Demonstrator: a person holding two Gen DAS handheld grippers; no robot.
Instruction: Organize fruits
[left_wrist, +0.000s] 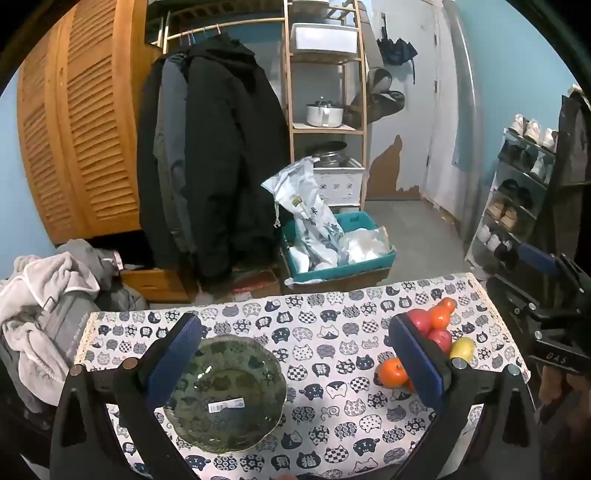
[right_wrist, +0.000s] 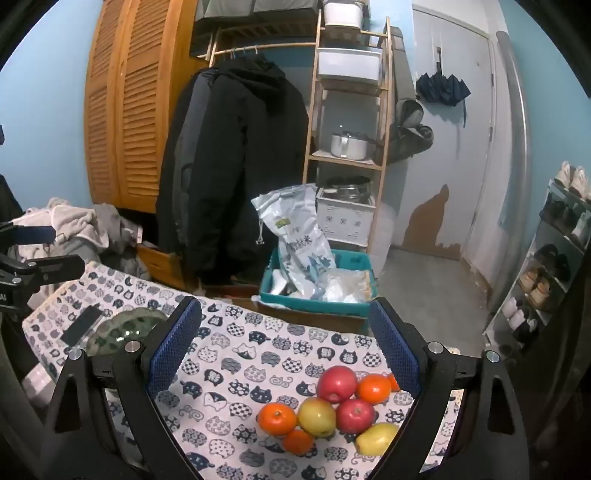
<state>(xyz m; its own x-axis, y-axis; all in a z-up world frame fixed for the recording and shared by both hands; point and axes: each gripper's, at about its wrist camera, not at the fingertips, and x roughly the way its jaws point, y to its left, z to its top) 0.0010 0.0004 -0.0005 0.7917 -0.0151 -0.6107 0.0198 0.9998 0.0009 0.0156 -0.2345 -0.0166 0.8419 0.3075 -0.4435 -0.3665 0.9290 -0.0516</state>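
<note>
From the left wrist camera, the left gripper (left_wrist: 295, 358) has its jaws spread wide and grips nothing. A green glass bowl (left_wrist: 225, 393) with a white barcode sticker (left_wrist: 226, 405) sits on the cat-print tablecloth (left_wrist: 332, 328), just inside the left jaw, whose pad overlaps the bowl's rim in the picture; whether they touch cannot be told. The fruit pile (left_wrist: 436, 332) lies at the right jaw and is largely hidden behind it, with one orange (left_wrist: 393, 372) showing just inside that jaw. The right gripper (left_wrist: 554, 314) appears at the far right edge.

The right wrist camera shows the fruit in full, as the left one does not: two red apples (right_wrist: 337, 384), a yellow-green apple (right_wrist: 317, 416), a lemon (right_wrist: 376, 438) and several oranges (right_wrist: 277, 419), clustered between the right gripper's (right_wrist: 286, 350) jaws, nearer the right one. These jaws are also wide apart and hold nothing. The bowl (right_wrist: 125, 330) lies outside the left jaw.
</note>
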